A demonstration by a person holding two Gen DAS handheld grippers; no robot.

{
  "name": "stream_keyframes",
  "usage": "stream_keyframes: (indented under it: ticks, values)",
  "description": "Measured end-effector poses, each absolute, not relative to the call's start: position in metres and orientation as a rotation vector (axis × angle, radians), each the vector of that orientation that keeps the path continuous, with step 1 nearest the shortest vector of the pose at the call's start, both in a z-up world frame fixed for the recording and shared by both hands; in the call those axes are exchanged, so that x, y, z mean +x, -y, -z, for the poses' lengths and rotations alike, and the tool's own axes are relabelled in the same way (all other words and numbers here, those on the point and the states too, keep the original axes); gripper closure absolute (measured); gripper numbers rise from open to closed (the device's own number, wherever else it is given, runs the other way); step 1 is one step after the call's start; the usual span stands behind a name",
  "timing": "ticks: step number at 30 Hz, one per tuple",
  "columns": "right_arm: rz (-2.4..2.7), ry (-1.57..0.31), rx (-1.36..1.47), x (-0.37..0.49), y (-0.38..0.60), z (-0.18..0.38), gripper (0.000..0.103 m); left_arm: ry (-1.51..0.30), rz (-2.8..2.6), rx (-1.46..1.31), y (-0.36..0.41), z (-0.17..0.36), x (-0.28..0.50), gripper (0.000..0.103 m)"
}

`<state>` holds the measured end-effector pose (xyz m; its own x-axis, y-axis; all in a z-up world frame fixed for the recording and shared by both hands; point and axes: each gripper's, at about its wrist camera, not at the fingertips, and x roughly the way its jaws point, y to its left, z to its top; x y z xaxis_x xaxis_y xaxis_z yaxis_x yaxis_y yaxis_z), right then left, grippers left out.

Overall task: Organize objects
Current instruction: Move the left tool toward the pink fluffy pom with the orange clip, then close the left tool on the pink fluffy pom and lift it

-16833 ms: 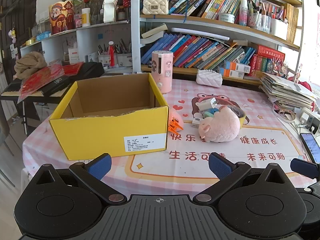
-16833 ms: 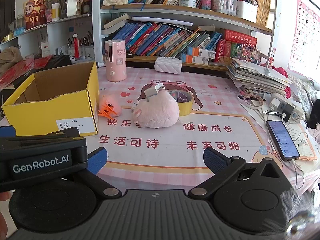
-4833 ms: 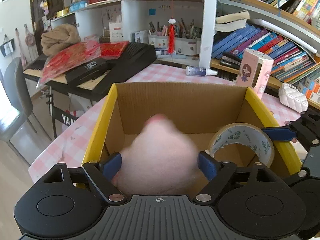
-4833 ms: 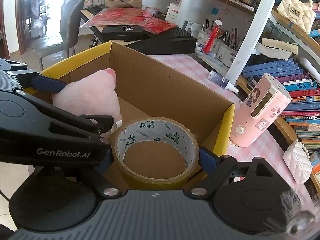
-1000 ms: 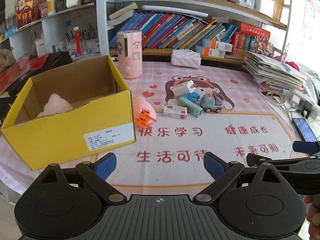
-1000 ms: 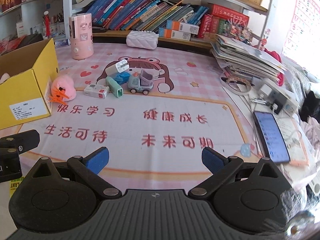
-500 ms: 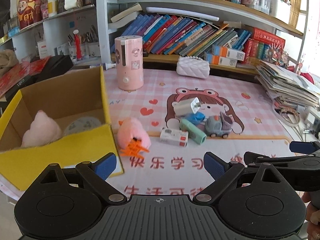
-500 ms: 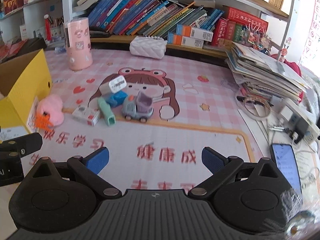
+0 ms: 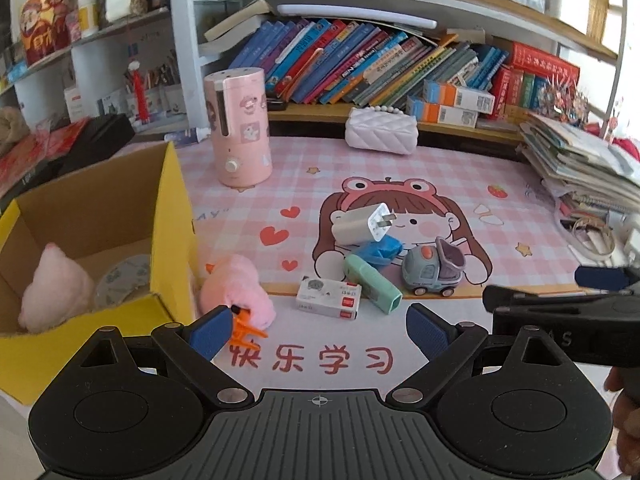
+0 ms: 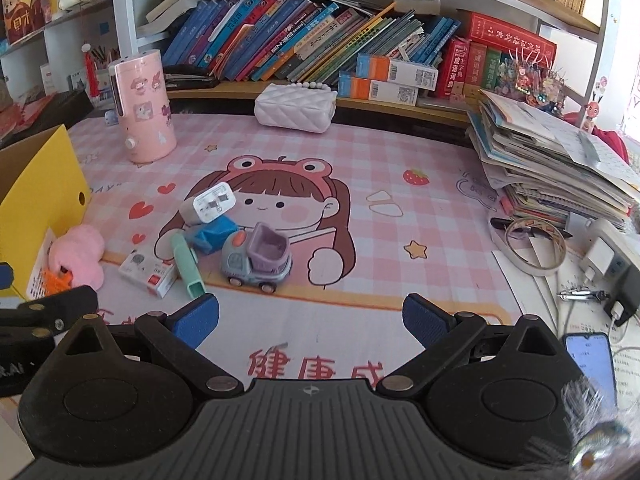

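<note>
Landmark: we place everything against the yellow box (image 9: 168, 216), which stands open-topped at the left of the table.
Left gripper (image 9: 320, 330): we hold it with fingers spread wide and nothing between them, low over the mat just right of the box's near corner.
Right gripper (image 10: 310, 320): likewise released and empty, further right of the box, facing the toy truck (image 10: 258, 258).
Already in the box: a pink plush (image 9: 54, 282) and a tape roll (image 9: 122, 282) lie on its floor.
Left to sort: just right of the box sits a pink fluffy clip (image 9: 236, 296) with orange teeth; further right a small white carton (image 9: 329, 297), a green tube (image 9: 372, 282), a blue piece (image 9: 380, 250), a white charger (image 9: 362, 224) and the truck, packed close together.
Risk, crowding: we judge that closing on one of the cluster could nudge its neighbours, and the truck could roll on its wheels.
Risk, clip: its soft fur may hide a firm hold, so the pads could slip.
Risk, box: our left fingers pass close to its wall and could shove it.
Surface: a pink checked mat (image 10: 400, 152) with a cartoon girl, smooth and flat.
Room: bookshelves (image 10: 304, 52) behind the box, a paper stack (image 10: 552, 172) far right of it.
</note>
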<state>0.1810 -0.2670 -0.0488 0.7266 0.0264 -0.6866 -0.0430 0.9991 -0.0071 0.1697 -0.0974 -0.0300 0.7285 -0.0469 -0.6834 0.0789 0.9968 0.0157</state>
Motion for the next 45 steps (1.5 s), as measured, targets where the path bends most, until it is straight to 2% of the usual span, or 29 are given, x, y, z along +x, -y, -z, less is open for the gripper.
stream_keyframes:
  ticks: [4, 6, 9, 14, 16, 18, 19, 24, 32, 35, 38, 39, 45]
  values:
    - [-0.051, -0.740, -0.007, 0.185, 0.272, 0.049, 0.005, -0.765, 0.073, 0.043, 0.102, 0.034, 0.175, 0.009]
    - [-0.056, -0.739, 0.002, 0.188, 0.275, 0.050, 0.005, -0.775, 0.072, 0.044, 0.103, 0.037, 0.178, 0.016]
    - [-0.062, -0.742, 0.012, 0.193, 0.277, 0.052, 0.005, -0.792, 0.048, 0.051, 0.104, 0.044, 0.184, 0.019]
    - [-0.078, -0.754, 0.007, 0.201, 0.277, 0.056, 0.006, -0.773, -0.036, 0.054, 0.099, 0.045, 0.190, 0.020]
    - [-0.088, -0.760, 0.010, 0.206, 0.276, 0.058, 0.006, -0.756, -0.063, 0.080, 0.099, 0.043, 0.193, 0.028]
    - [-0.096, -0.764, 0.012, 0.211, 0.274, 0.060, 0.006, -0.754, -0.099, 0.125, 0.101, 0.043, 0.201, 0.053]
    - [-0.098, -0.764, 0.012, 0.213, 0.274, 0.060, 0.006, -0.754, -0.121, 0.154, 0.104, 0.044, 0.206, 0.055]
    - [-0.112, -0.763, 0.009, 0.219, 0.272, 0.062, 0.006, -0.746, -0.234, 0.306, 0.115, 0.058, 0.227, 0.056]
    - [-0.122, -0.777, 0.000, 0.221, 0.275, 0.065, 0.006, -0.761, -0.300, 0.363, 0.117, 0.065, 0.251, 0.056]
    - [-0.118, -0.774, 0.000, 0.222, 0.277, 0.065, 0.006, -0.712, -0.262, 0.453, 0.131, 0.066, 0.245, 0.056]
    - [-0.108, -0.774, 0.006, 0.222, 0.279, 0.065, 0.006, -0.792, -0.255, 0.398, 0.124, 0.074, 0.248, 0.056]
    - [-0.107, -0.774, 0.009, 0.222, 0.280, 0.065, 0.006, -0.814, -0.268, 0.374, 0.119, 0.076, 0.250, 0.060]
    - [-0.114, -0.777, 0.017, 0.223, 0.279, 0.064, 0.006, -0.825, -0.277, 0.376, 0.110, 0.079, 0.248, 0.061]
